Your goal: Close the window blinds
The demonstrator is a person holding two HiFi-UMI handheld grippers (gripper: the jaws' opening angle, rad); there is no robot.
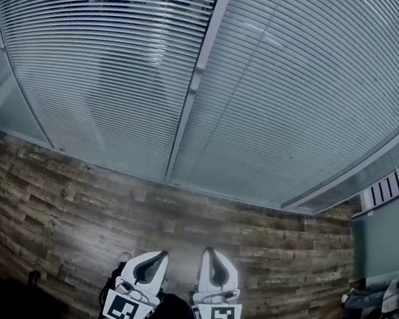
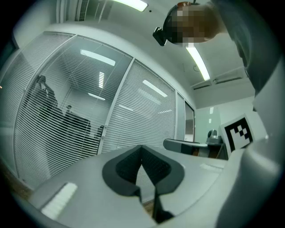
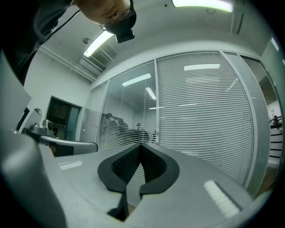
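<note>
- Both our left gripper (image 1: 152, 262) and right gripper (image 1: 211, 254) are clenched on nothing, over the wooden floor (image 1: 82, 207).
- The blinds (image 1: 307, 90) hang ahead, well apart.
- Dim figures (image 3: 118, 124) show through the slats.

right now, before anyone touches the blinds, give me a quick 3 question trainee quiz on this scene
1. True or false: the right gripper grips a blind cord.
2. People show through the blind on which side of the frame post? A) left B) right C) both
3. Fill in: the floor is ___ planking.

Key
1. False: its jaws are together with nothing between them.
2. A: the left blind has slats open enough to see through.
3. Wood.
</note>
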